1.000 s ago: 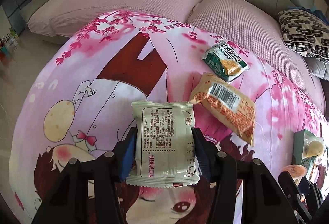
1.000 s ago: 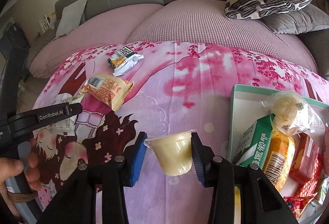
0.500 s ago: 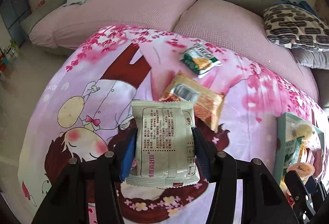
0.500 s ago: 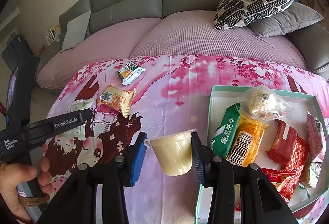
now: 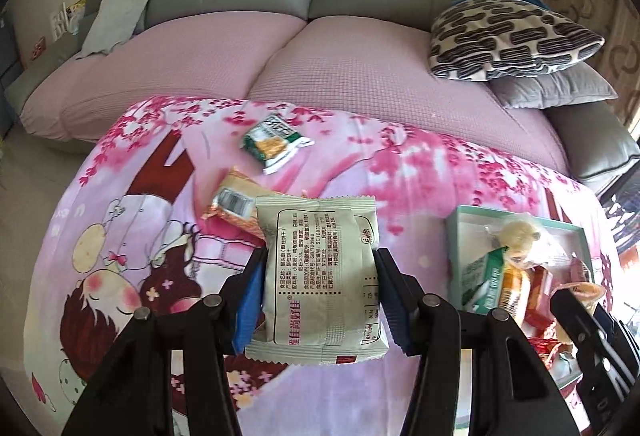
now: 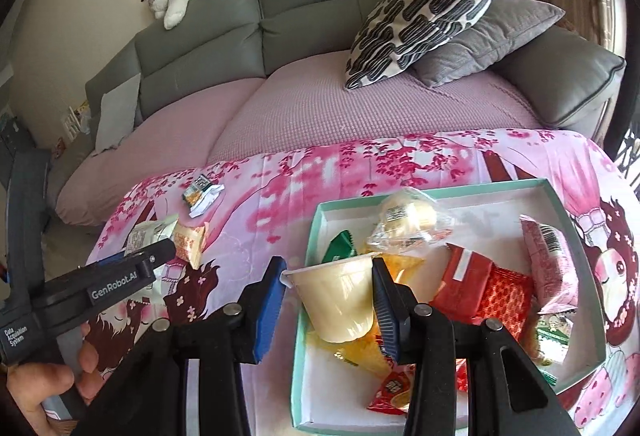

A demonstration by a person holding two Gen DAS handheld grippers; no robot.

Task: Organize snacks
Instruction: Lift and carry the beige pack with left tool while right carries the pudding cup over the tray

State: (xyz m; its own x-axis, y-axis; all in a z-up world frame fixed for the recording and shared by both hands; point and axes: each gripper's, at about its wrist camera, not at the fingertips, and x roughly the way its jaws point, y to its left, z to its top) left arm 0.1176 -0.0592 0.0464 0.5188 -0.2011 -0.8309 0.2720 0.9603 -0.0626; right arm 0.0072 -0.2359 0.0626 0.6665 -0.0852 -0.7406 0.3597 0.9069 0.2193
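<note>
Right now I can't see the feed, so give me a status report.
Left gripper shut on pale packet. Right gripper shut on pudding cup, over teal box. Two snacks loose on blanket.

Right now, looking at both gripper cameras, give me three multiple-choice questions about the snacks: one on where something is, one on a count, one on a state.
1. Where is the pudding cup?
A. lying on the sofa
B. held between the right gripper's fingers above the tray's left part
C. on the floor

2. How many snack packets lie loose on the blanket, outside the tray?
A. two
B. five
C. none

3. What state is the left gripper in?
A. wide open and holding nothing
B. closed on a pale printed packet
C. closed on a pillow

Answers:
1. B, the right gripper pinches the cup over the teal tray's near left corner.
2. A, only the green packet and the orange packet lie there.
3. B, both fingers press the sides of the pale packet.
</note>
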